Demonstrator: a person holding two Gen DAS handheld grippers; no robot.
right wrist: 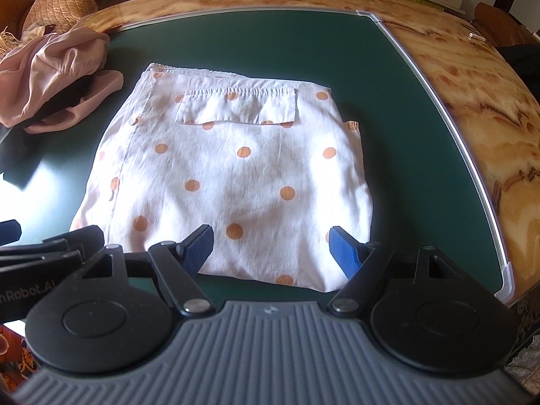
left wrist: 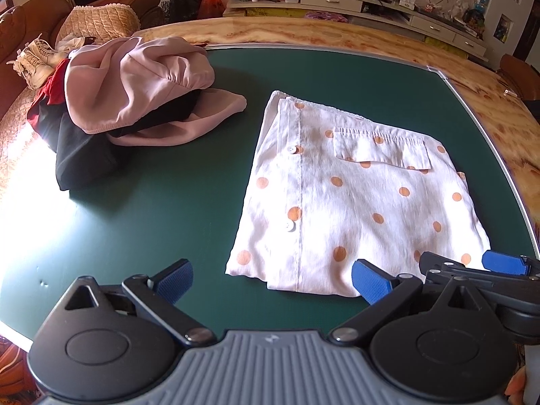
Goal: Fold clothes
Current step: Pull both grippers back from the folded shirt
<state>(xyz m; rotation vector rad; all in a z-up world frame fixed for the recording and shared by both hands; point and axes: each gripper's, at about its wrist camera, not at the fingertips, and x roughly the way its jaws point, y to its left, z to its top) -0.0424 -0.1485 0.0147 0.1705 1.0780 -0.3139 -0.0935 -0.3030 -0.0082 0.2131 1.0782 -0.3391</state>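
Folded polka-dot shirt (left wrist: 354, 195) lies flat on the green mat (left wrist: 168, 222), toward the mat's right half, roughly rectangular, pocket flap (left wrist: 381, 150) facing up near the far edge. White fabric, orange dots.

Left wrist view only: button placket runs down the shirt's left side with 2 white buttons (left wrist: 291, 150) visible; the right wrist view shows the placket seam but the buttons cannot be made out there. Left view also shows the full heap of unfolded clothes (left wrist: 135, 101) at the mat's far left: pink garment on top, black garment (left wrist: 81, 155) under it, a red piece at the heap's left edge. A pair of light shoes (left wrist: 33, 62) sits beyond the heap on the sofa. Right wrist view shows only the heap's right part, and gives the mat's silver border (right wrist: 449, 108) and near-right corner piece, with the marbled tabletop (right wrist: 472, 84) outside it.

Left gripper (left wrist: 271, 278): jaws spread wide, holding nothing. Its right finger (left wrist: 369, 283) overlaps the shirt's near edge in the picture; contact cannot be told. Its left finger is over bare mat.

Right gripper (right wrist: 271, 248): jaws spread wide, empty, both blue pads over the shirt's near hem, 1 pad (right wrist: 342, 251) near the shirt's near-right corner. Whether the pads touch the cloth cannot be told.

The 2 grippers sit side by side at the near edge, close together.
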